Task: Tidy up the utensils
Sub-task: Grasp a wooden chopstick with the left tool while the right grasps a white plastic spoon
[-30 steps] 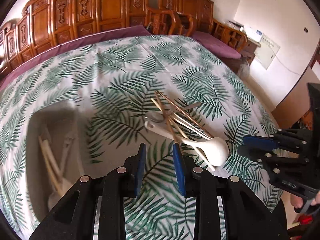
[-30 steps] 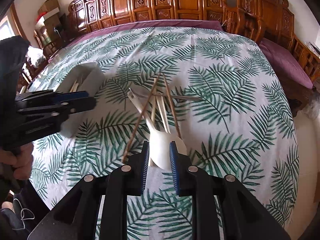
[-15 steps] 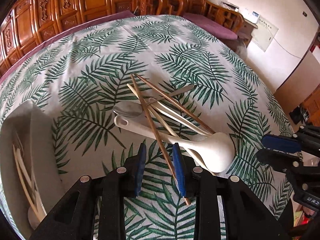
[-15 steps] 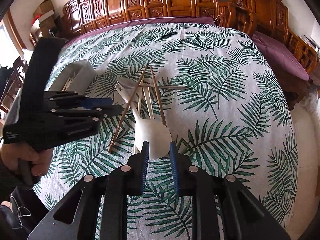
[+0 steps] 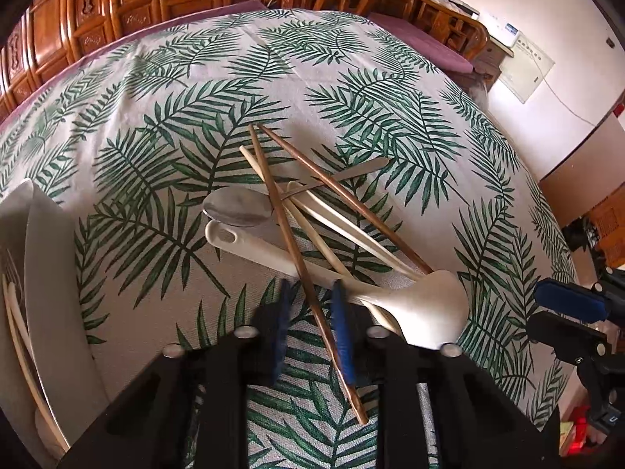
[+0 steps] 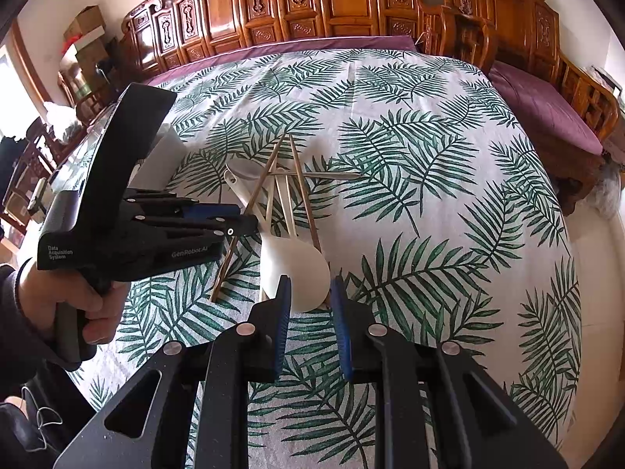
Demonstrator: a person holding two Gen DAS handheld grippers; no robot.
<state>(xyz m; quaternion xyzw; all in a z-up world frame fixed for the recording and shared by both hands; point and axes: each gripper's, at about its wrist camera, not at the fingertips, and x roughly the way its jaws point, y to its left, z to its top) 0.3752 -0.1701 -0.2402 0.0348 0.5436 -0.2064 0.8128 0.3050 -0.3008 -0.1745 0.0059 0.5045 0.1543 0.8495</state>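
Between the parted fingers of the left gripper [image 5: 310, 293], a brown chopstick [image 5: 291, 242] is straddled, unclamped. At 12 o'clock of the open right gripper [image 6: 310, 291], the smooth white ladle [image 6: 293, 269] bowl is seen.

Soft, bright daylight, faint shadows, strong fisheye bending at edges, black corners.

The left wrist camera sits low and close behind its own fingers, facing the utensil pile [image 5: 312, 226] from the tray [image 5: 50, 273] side. The right wrist camera looks from farther back toward the carved wooden screen [image 6: 332, 4]. Both share the pile [image 6: 281, 203] on the leaf-print cloth [image 6: 429, 156].
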